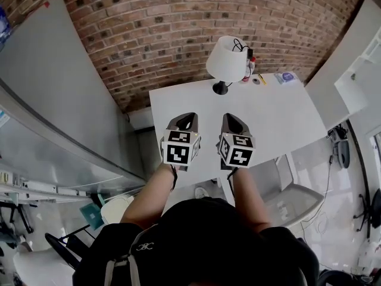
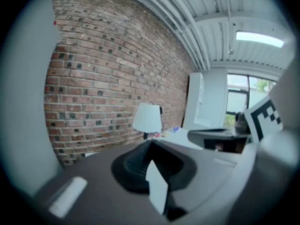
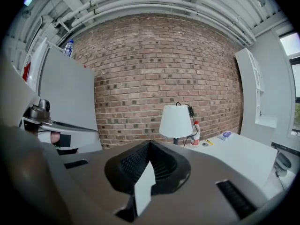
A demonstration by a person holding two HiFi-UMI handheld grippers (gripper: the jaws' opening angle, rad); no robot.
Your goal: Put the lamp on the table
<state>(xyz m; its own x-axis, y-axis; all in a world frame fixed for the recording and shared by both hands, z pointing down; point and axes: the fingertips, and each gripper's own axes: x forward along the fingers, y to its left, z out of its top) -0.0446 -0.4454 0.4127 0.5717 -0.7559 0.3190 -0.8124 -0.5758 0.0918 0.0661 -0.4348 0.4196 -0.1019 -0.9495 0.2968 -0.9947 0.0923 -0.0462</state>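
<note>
A lamp (image 1: 227, 59) with a white shade and a black foot stands upright at the far edge of the white table (image 1: 280, 121), close to the brick wall. It also shows in the left gripper view as the lamp (image 2: 147, 117) and in the right gripper view as the lamp (image 3: 176, 121). My left gripper (image 1: 186, 120) and right gripper (image 1: 233, 121) hang side by side over the table's near part, well short of the lamp. Both point toward it. The left gripper (image 2: 151, 143) and right gripper (image 3: 150, 144) are shut with nothing between their jaws.
A small red-capped bottle (image 1: 252, 60), a yellow item (image 1: 261, 79) and a blue-white packet (image 1: 287, 76) lie beside the lamp. A grey panel (image 1: 53, 100) stands to the left, a white chair (image 1: 297, 201) sits at the table's near right, and a white shelf (image 3: 255, 93) stands at the right.
</note>
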